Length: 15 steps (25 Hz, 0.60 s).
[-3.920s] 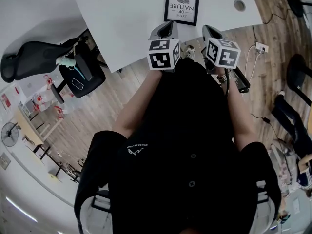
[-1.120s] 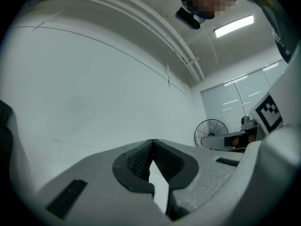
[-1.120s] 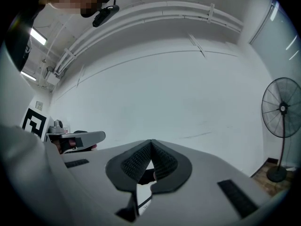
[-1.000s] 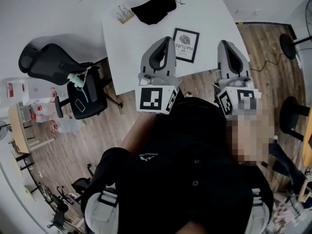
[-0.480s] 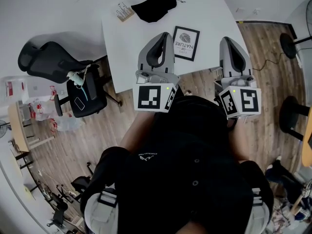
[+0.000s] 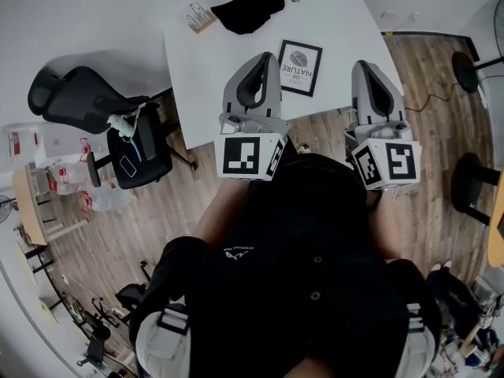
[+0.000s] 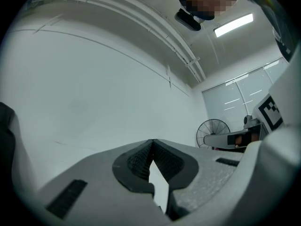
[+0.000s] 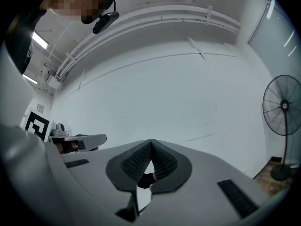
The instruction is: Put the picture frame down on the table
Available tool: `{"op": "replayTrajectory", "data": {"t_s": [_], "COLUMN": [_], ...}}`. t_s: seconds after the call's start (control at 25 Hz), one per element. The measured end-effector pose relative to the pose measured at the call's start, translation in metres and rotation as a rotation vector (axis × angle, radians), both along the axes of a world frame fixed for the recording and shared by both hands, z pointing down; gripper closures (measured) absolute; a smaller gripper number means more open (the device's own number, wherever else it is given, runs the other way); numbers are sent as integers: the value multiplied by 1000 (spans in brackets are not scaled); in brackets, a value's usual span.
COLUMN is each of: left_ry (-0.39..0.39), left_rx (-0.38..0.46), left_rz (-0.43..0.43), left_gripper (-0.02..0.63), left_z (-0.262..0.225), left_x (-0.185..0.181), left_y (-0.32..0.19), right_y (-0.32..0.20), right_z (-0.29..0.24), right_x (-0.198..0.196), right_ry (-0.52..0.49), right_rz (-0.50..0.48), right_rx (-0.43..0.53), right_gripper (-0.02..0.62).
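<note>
Placing looks done: the picture frame [image 6: 300, 68] lies flat on the table [image 6: 206, 68], while the left gripper [image 7: 151, 143] and right gripper [image 8: 150, 143] near it are pinched closed and empty, so no further move seems needed.

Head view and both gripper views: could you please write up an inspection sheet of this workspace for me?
Surface: white table.
Job's things: picture frame lying flat on the table, held by neither tongs.
Clutter: black cloth and small card near the table's far edge.
Grippers: left tongs and right tongs both shut, empty, pointing toward the wall.
Cables: thin cable on the floor right of the table.
Surroundings: office chair, standing fan, wooden floor.
</note>
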<state>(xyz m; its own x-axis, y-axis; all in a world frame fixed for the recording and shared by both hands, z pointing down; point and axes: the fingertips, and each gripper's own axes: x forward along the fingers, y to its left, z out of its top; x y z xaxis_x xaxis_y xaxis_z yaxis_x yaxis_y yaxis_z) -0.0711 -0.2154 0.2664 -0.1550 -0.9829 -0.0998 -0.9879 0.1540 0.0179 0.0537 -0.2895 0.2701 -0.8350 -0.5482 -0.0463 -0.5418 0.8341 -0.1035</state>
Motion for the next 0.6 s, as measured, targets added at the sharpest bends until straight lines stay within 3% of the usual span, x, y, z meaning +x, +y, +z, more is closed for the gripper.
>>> {"op": "replayTrajectory", "data": {"t_s": [0.6], "left_ry": [-3], "left_rx": [5], "left_rz": [-2], "left_gripper": [598], "left_z": [1], "left_x": [1], "left_y": [4], "right_y": [6], "right_z": [6], "right_x": [0], "right_ry": [12], "right_rz": [0], "right_rx": [-8], "right_gripper": [597]}}
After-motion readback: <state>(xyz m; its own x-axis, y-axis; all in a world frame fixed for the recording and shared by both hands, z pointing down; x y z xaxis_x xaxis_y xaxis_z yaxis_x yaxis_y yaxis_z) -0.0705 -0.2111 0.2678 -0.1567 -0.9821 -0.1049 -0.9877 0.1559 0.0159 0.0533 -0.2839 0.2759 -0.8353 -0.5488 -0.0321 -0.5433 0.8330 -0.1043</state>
